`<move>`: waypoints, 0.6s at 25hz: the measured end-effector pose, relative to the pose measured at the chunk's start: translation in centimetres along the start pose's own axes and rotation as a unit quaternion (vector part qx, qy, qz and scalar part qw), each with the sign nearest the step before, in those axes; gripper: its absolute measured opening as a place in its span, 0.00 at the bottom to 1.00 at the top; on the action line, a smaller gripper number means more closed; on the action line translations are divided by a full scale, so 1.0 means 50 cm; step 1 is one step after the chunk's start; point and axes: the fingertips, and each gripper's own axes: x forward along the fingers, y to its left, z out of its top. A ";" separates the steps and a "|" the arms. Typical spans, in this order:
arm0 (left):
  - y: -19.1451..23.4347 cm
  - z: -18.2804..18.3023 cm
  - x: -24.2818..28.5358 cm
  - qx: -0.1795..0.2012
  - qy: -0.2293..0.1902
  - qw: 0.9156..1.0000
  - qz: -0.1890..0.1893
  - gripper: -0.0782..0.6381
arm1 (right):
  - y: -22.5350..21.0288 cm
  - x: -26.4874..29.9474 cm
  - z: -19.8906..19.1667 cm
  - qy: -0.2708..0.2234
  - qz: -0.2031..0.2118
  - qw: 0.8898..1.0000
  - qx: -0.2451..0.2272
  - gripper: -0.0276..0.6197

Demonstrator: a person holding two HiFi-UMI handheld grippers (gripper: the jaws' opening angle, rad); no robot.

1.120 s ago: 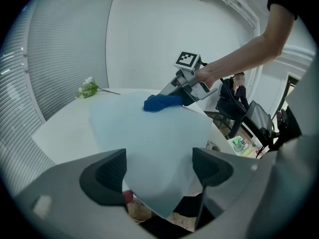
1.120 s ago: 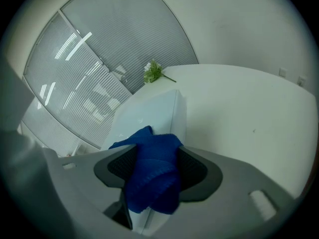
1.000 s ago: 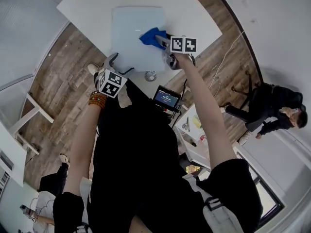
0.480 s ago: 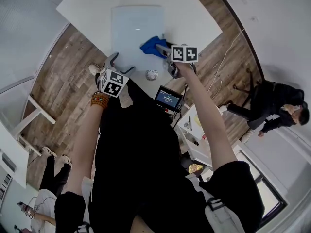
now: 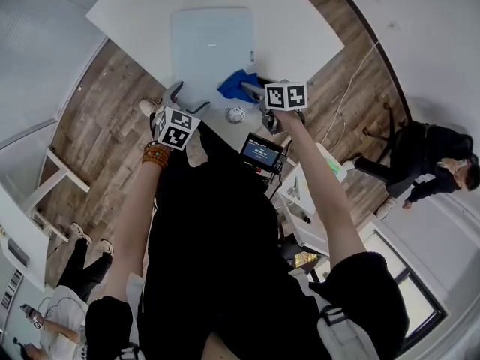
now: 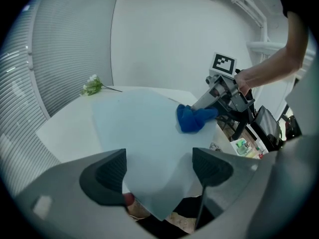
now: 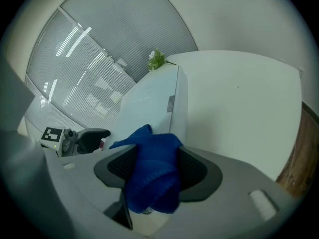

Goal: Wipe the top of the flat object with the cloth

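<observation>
At the near edge of the flat object (image 5: 210, 43), right gripper (image 7: 157, 169) jaws pinch the cloth (image 5: 236, 86), left gripper (image 6: 162, 171) jaws stand spread, empty; an overlong stroke would drag it off.

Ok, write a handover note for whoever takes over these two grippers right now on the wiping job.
Right gripper: shut on the blue cloth, which sits at the near right edge of the pale flat panel.
Left gripper: open, nothing gripped, held at the panel's near corner.
The panel lies flat on the white table.
Done: cloth gripped and on the panel.
Left: which parts are already wiped cannot be told, so probably sweep the whole top.
</observation>
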 end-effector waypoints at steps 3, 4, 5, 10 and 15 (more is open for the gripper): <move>0.005 0.002 0.009 -0.003 0.004 1.000 -0.001 0.67 | -0.001 -0.001 -0.018 0.007 0.002 1.000 0.002 0.48; 0.008 0.003 0.014 -0.004 0.006 1.000 -0.002 0.67 | -0.004 0.000 -0.022 0.010 0.003 1.000 0.002 0.48; 0.010 0.003 0.019 -0.005 0.008 1.000 -0.002 0.67 | -0.006 0.001 -0.027 0.014 0.003 1.000 0.000 0.48; 0.008 0.002 0.023 -0.006 0.009 1.000 -0.001 0.67 | -0.003 -0.009 -0.061 0.033 0.009 0.999 -0.006 0.46; 0.002 0.009 0.012 -0.005 0.005 1.000 0.000 0.67 | 0.003 -0.031 -0.071 0.031 0.014 0.999 0.010 0.42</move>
